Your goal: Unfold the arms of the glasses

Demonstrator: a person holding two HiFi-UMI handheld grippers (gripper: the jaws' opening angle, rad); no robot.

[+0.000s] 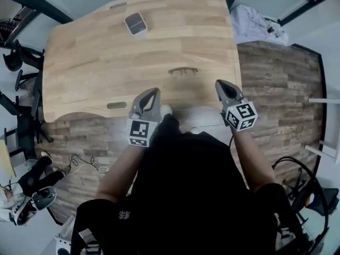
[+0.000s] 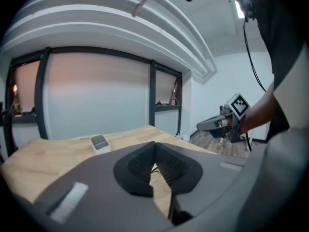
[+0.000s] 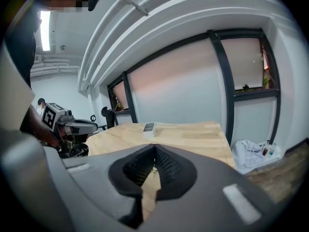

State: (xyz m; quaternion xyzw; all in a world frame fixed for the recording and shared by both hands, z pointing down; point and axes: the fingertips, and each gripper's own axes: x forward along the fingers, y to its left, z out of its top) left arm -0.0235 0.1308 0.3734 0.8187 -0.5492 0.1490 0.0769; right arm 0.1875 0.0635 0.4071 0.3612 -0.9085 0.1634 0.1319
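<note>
1. Pale wooden counter [image 1: 95, 62] seen from above, with dark wood-plank floor [image 1: 276, 89] around it and a person in black standing at its near edge.
2. Near the middle of the counter, a little in from the near edge, lie the glasses [image 1: 183, 71]. They are small and dark, and too small to show whether the arms are folded.
3. The long axis of the glasses runs left to right in the head view, roughly in line with the counter's near edge.
4. The left claw [image 1: 154, 92] hangs over the near edge, pointing forward and slightly down. In the left gripper view its ribbed pads [image 2: 169, 163] meet at the tips, closed with nothing between them.
5. The right claw [image 1: 220, 84] is level with it on the other side. In the right gripper view its pads [image 3: 166, 166] are likewise pressed together and empty.
6. The glasses sit ahead of both claws and between them, apart from each. Neither claw is plainly nearer, and each faces one end of the frame.
7. Judged from this, unfolding has not begun. The claws would have to open and reach forward and inward, one to each end.
8. At the far side of the counter rests a small grey and white case [image 1: 135, 24], well apart from the glasses.
9. Past the counter's far right corner is a heap of pale cloth [image 1: 255, 23].
</note>
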